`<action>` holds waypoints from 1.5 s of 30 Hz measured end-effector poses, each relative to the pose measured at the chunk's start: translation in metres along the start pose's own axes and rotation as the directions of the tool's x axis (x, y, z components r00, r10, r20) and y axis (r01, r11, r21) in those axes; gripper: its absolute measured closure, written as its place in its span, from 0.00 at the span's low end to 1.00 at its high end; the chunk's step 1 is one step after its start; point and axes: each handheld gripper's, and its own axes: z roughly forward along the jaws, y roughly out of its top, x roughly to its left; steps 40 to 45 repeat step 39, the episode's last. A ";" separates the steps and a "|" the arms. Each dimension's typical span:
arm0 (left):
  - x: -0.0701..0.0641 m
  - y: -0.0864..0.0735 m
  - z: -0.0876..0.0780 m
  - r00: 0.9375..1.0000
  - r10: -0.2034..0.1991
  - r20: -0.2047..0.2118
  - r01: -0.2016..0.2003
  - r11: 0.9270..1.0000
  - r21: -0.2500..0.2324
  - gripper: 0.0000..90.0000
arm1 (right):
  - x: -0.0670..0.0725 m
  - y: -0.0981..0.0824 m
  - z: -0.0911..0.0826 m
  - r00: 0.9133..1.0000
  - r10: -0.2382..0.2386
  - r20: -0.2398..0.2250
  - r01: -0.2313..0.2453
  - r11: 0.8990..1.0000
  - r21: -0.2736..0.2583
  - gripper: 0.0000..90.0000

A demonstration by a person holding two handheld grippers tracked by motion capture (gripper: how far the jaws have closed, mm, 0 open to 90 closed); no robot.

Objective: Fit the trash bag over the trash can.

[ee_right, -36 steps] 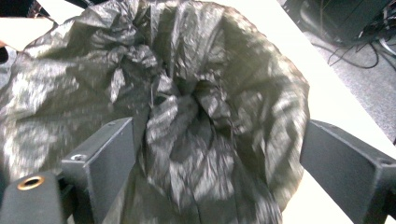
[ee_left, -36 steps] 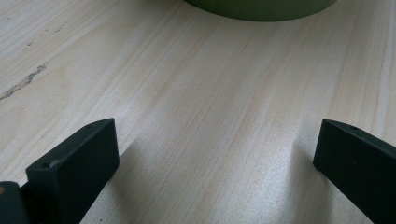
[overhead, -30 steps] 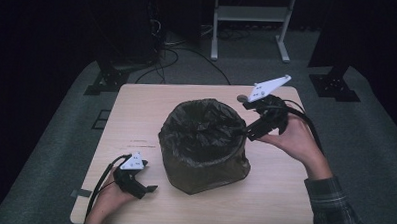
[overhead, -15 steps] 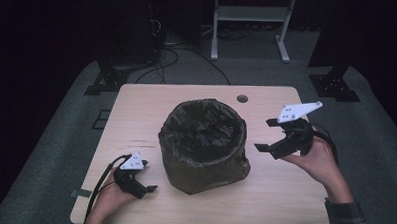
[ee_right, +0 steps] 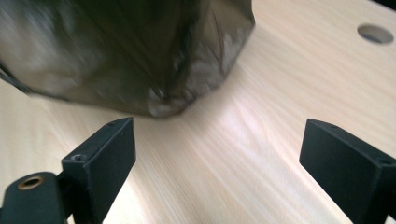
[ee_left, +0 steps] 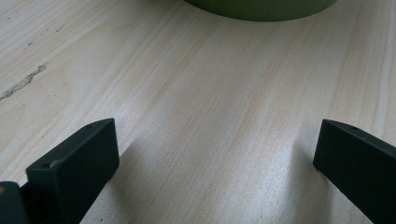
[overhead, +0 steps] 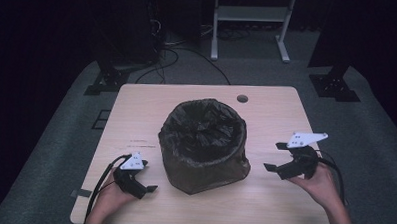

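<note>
Bin with a dark, crinkly plastic liner bag (overhead: 204, 144) sat mid-table, upright, mouth open, liner folded over the rim and hanging loose down the sides. In the left gripper view a green round base (ee_left: 261, 8) showed at the top edge, resting flat on the light wood table (overhead: 281, 107).

Left gripper (overhead: 145, 184) was low on the table near the bin's front-left, jaws wide apart, nothing between them. Right gripper (overhead: 276, 155) was off the bin's right side, apart from it, jaws also spread and empty; the right gripper view looked along them at the liner's lower skirt (ee_right: 154, 60), blurred.

Risks, as I judged them:
- The liner looked thin and slack. Pinching only a fold of the skirt would likely pull film rather than seat it, or drag it off the rim.
- The bin looked light and nothing pinned it. A one-sided pull from the right could slide or tip it toward that hand.
- Loose folds could snag on a jaw corner and tear.
- Small round hole in the table (overhead: 242, 98) lay behind the bin, well clear.
</note>
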 end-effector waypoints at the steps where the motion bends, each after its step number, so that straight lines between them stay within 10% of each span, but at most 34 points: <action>1: 0.000 0.000 0.000 1.000 0.000 0.000 0.000 1.000 0.000 0.00 | -0.001 -0.005 0.002 1.000 0.006 0.003 -0.006 1.000 -0.001 0.10; 23: 0.000 0.000 0.000 1.000 0.000 0.000 0.000 1.000 0.000 0.00 | 0.001 -0.079 0.034 0.996 0.044 0.078 -0.051 0.994 0.094 0.10; 45: 0.000 0.000 0.000 1.000 -0.001 0.001 0.001 1.000 -0.002 0.00 | 0.000 -0.084 0.033 0.997 0.053 0.061 -0.057 0.996 0.069 0.10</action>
